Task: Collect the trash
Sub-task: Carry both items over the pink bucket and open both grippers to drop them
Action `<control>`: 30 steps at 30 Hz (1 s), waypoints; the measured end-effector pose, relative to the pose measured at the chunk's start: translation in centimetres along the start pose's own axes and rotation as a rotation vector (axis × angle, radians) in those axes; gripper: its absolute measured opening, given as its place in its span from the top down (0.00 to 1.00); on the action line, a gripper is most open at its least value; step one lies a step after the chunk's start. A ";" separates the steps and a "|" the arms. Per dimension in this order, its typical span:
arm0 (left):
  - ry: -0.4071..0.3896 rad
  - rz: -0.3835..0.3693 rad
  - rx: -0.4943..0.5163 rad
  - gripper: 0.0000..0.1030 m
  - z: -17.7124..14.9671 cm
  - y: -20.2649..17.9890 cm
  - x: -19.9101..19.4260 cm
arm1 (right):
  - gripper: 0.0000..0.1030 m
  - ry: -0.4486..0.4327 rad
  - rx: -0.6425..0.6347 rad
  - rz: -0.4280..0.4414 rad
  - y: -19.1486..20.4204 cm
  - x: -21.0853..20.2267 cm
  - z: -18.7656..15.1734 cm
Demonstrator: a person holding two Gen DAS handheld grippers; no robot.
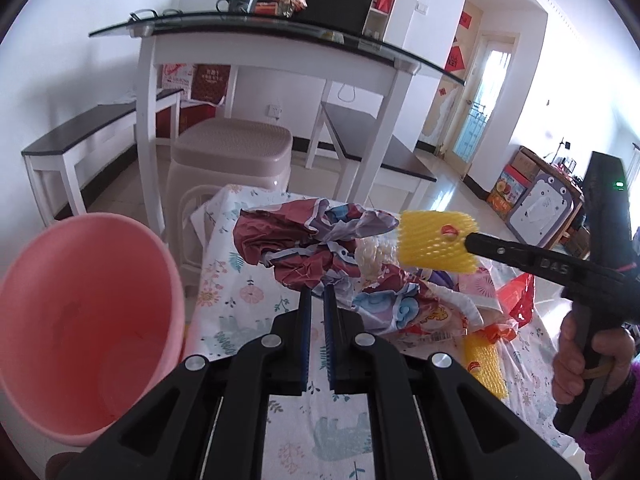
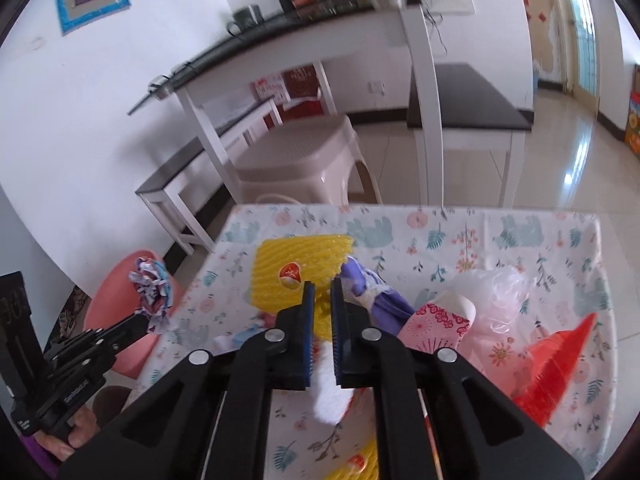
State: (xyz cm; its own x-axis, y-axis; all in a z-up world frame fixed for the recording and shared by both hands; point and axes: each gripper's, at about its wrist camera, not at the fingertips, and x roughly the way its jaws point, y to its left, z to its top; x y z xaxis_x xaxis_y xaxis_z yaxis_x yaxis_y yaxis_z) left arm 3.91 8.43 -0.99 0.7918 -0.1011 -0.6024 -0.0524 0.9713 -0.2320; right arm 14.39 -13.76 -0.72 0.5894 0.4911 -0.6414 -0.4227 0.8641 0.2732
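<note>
- Two grippers, both clenched: the left gripper point(image 1: 317, 294) grasps a crumpled wrapper point(image 1: 296, 240) beside the pink bin point(image 1: 80, 320).
- Right gripper point(image 2: 322, 286) pinches a yellow foam net point(image 2: 296, 268), farther from the bin.

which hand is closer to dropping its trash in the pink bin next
Left. Its tongs grip a crumpled wrapper right in front of the pink bin, beside the table. The right tongs have only just pinched the yellow foam net over the table's middle, farther from the bin.
</note>
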 end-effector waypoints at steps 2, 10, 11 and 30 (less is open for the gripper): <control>-0.014 0.016 -0.003 0.95 0.0 0.2 -0.8 | 0.92 -0.019 -0.020 0.006 0.9 -1.0 0.1; -0.041 0.112 -0.056 0.95 -0.6 3.6 -4.0 | 0.92 -0.039 -0.130 0.085 7.2 -1.7 0.1; -0.043 0.129 -0.066 0.95 -0.7 4.2 -4.4 | 0.92 -0.035 -0.147 0.098 8.2 -1.4 0.0; 0.067 0.324 -0.204 0.95 -4.5 14.3 -5.9 | 0.92 0.118 -0.409 0.185 22.8 6.7 -3.2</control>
State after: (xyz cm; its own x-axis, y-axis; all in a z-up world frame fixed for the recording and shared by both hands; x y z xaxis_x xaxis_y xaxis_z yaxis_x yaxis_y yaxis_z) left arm -4.26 21.91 -4.16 0.6736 0.1833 -0.7160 -0.4180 0.8934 -0.1646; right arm 6.49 8.82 -1.08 0.4062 0.5962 -0.6924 -0.7642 0.6371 0.1002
